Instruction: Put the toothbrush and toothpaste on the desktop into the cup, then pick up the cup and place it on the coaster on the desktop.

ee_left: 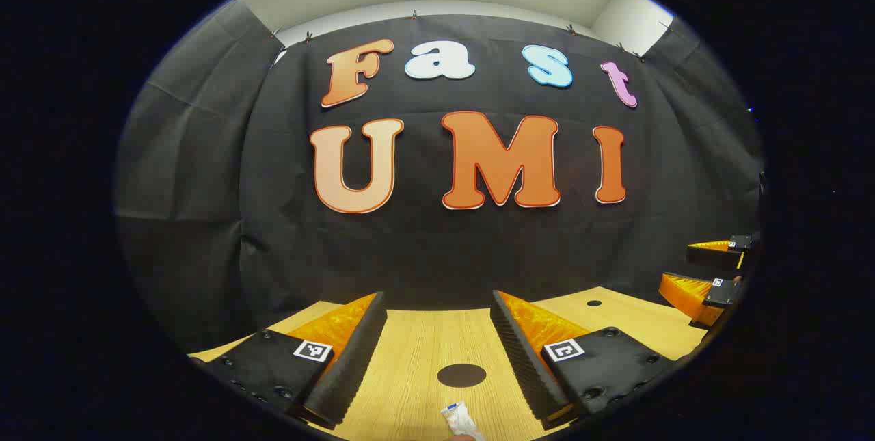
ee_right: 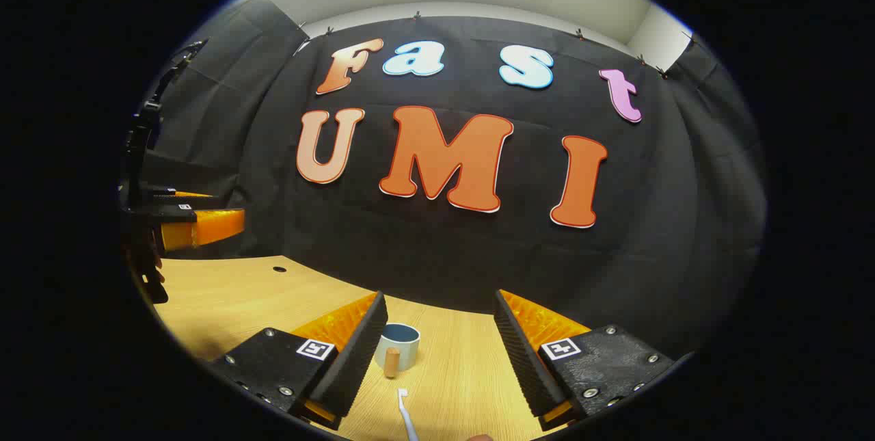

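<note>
One cup, one toothbrush, one toothpaste, one coaster (dark disc), two grippers.

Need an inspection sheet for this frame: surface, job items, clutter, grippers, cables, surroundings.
Surface: wooden desktop, light grain, small dark holes.
Job items: cup upright, with a wooden handle; toothbrush lying on the desktop nearer the camera than the cup; toothpaste lying on the desktop; dark round coaster just beyond it, bare.
Clutter: nothing seen.
Grippers: left hand-held gripper open, holding nothing; right hand-held gripper open, holding nothing; both above the desktop.
Cables: nothing seen.
Surroundings: black cloth wall, white ceiling above.
</note>
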`<control>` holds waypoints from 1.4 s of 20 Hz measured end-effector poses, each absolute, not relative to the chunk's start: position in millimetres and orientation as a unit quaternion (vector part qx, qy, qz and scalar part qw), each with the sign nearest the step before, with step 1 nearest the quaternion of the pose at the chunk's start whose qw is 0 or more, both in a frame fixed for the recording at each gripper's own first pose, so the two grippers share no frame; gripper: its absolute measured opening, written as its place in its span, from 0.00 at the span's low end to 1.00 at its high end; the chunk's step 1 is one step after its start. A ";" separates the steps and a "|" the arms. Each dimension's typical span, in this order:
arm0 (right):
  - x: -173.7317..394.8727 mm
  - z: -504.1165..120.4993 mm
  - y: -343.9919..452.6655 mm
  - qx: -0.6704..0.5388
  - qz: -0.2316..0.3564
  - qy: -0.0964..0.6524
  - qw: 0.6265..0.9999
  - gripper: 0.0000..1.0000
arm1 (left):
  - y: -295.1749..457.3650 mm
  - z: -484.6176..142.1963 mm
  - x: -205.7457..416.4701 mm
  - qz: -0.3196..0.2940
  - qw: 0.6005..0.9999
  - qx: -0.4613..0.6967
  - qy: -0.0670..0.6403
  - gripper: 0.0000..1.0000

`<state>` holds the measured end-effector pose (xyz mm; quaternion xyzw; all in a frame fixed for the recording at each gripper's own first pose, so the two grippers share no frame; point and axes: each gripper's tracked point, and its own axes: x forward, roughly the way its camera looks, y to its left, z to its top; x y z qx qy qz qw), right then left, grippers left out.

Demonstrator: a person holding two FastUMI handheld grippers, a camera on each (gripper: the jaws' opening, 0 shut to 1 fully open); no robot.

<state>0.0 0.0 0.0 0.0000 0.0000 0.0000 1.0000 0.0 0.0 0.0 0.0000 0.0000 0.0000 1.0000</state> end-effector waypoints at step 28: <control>2.8 -49.9 4.4 -0.005 0.021 0.070 0.997 0.94 | -6.3 -44.7 -12.9 -0.022 0.993 -0.007 0.117 0.97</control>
